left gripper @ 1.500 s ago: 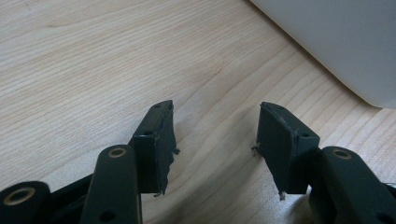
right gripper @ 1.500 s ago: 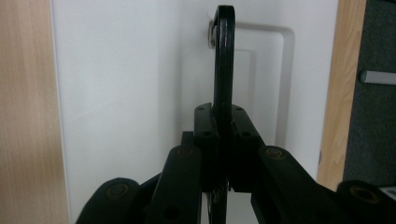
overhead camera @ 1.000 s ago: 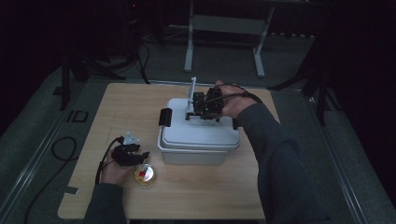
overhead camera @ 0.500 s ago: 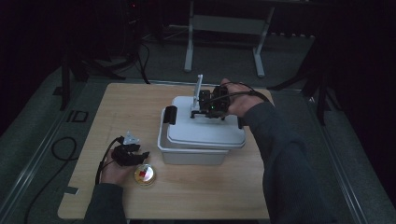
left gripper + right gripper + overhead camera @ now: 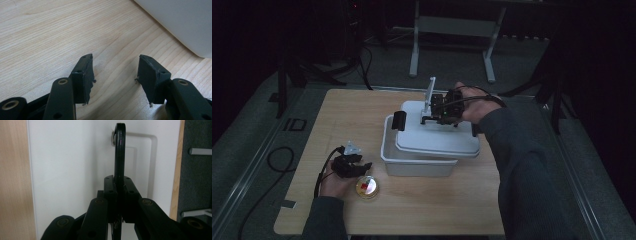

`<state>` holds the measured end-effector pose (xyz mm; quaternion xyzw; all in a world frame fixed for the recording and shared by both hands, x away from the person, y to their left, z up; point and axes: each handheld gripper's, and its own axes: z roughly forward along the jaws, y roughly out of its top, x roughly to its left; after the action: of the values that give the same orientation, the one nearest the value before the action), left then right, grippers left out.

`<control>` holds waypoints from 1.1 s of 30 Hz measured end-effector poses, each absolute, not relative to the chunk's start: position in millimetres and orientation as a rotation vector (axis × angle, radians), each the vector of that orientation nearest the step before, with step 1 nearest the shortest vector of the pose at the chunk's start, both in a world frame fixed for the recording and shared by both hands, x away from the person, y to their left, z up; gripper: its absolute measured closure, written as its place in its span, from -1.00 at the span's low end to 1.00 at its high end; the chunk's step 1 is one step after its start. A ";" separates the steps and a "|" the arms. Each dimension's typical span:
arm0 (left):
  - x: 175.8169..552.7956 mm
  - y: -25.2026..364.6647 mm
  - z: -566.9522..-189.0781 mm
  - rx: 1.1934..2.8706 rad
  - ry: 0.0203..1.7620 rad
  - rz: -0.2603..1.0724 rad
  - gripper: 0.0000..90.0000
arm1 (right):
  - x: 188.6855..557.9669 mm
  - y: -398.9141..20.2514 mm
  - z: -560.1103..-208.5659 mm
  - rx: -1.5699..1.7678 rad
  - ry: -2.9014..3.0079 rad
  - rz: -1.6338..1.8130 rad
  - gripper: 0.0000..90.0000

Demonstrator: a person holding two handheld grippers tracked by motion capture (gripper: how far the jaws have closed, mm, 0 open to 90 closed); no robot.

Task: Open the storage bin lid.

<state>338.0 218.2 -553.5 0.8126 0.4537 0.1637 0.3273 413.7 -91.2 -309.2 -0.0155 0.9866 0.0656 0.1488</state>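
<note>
A white box (image 5: 412,164) stands mid-table. Its white lid (image 5: 437,142) sits skewed to the right over it, so the box's left rim shows. My right gripper (image 5: 438,113) is shut on the lid's thin black handle (image 5: 119,150); in the right gripper view the handle runs up between the pressed jaws of this gripper (image 5: 119,182). A black clip (image 5: 399,120) sits at the lid's left end. My left gripper (image 5: 351,163) rests low on the wooden table (image 5: 337,115), left of the box. Its jaws stand open over bare wood in the left gripper view (image 5: 115,72).
A small round yellow thing with a red centre (image 5: 367,186) lies by the left hand. The box wall (image 5: 180,22) is close on the left gripper's upper right. A metal frame (image 5: 452,25) stands beyond the table, and a cable (image 5: 277,160) lies on the floor at the left.
The right gripper has carried the lid a little to the right, uncovering the box's left rim. The left gripper has stayed put.
</note>
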 end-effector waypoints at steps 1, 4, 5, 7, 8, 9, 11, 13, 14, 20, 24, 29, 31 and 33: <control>338.0 218.3 -553.4 2.129 1.188 0.429 0.04 | 413.9 -92.2 -309.1 -0.043 2.838 0.191 0.87; 338.1 218.4 -553.4 2.129 1.187 0.428 0.04 | 414.1 -95.4 -307.7 -0.031 2.836 0.189 0.87; 338.0 218.5 -553.3 2.130 1.187 0.428 0.04 | 414.3 -96.4 -307.3 -0.032 2.834 0.191 0.87; 338.0 218.4 -553.4 2.130 1.188 0.427 0.04 | 414.0 -98.8 -306.7 -0.020 2.835 0.192 0.87; 338.0 218.4 -553.4 2.129 1.188 0.427 0.04 | 414.2 -99.9 -307.1 -0.019 2.833 0.195 0.87; 338.0 218.6 -553.4 2.130 1.187 0.426 0.04 | 414.4 -100.9 -307.6 -0.018 2.833 0.192 0.87; 338.0 218.6 -553.3 2.130 1.188 0.426 0.04 | 414.8 -103.3 -308.9 -0.011 2.838 0.187 0.87; 338.1 218.8 -553.3 2.131 1.186 0.425 0.04 | 415.7 -106.0 -309.9 -0.006 2.837 0.191 0.87; 338.2 218.9 -553.3 2.131 1.186 0.426 0.04 | 416.0 -107.4 -309.8 0.000 2.840 0.191 0.87; 338.1 218.9 -553.3 2.130 1.186 0.424 0.04 | 417.1 -116.1 -309.3 0.019 2.840 0.200 0.87; 338.1 219.0 -553.3 2.130 1.186 0.423 0.04 | 418.1 -123.2 -307.4 0.037 2.839 0.212 0.87; 338.1 218.9 -553.4 2.130 1.186 0.424 0.04 | 418.7 -129.8 -307.1 0.056 2.837 0.202 0.87; 338.1 218.8 -553.4 2.129 1.187 0.425 0.04 | 419.2 -134.2 -307.1 0.065 2.835 0.197 0.87; 338.1 218.8 -553.4 2.129 1.187 0.425 0.04 | 419.4 -136.3 -306.9 0.070 2.835 0.194 0.87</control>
<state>338.1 218.8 -553.4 0.8130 0.4533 0.1623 0.3274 419.4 -136.3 -306.9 0.0243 0.9862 0.0675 0.1492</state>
